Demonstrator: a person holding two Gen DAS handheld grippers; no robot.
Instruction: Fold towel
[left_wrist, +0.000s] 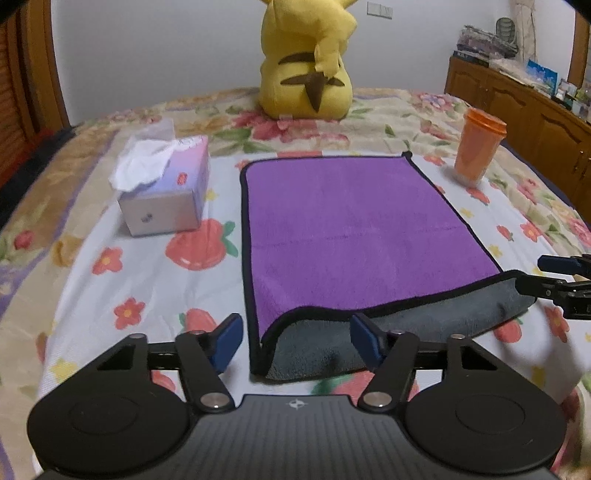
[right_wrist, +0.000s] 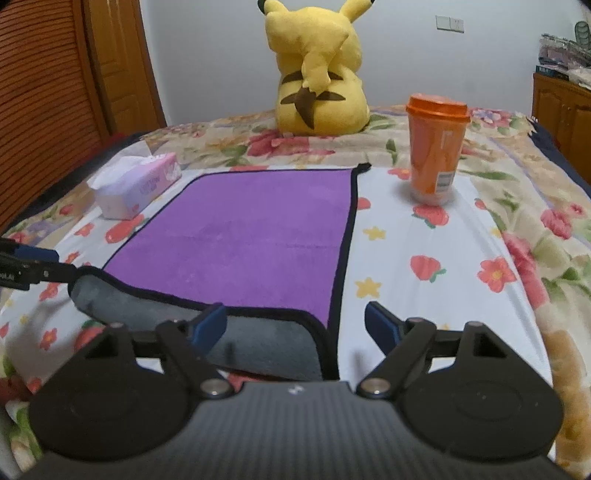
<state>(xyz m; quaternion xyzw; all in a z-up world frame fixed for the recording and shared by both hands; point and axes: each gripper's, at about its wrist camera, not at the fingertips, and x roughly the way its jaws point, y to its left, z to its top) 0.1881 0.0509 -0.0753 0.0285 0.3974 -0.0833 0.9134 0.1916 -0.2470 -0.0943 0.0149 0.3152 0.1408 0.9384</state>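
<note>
A purple towel with a black hem lies flat on the bed; its near edge is folded back a little, showing the grey underside. It also shows in the right wrist view. My left gripper is open, its blue pads either side of the towel's near left corner, just above it. My right gripper is open over the near right corner. Each gripper shows in the other's view at the frame edge, the right one and the left one, each close to a raised towel corner.
A tissue box stands left of the towel. An orange lidded cup stands to its right. A yellow plush toy sits behind on the floral bedspread. Wooden cabinets line the right wall.
</note>
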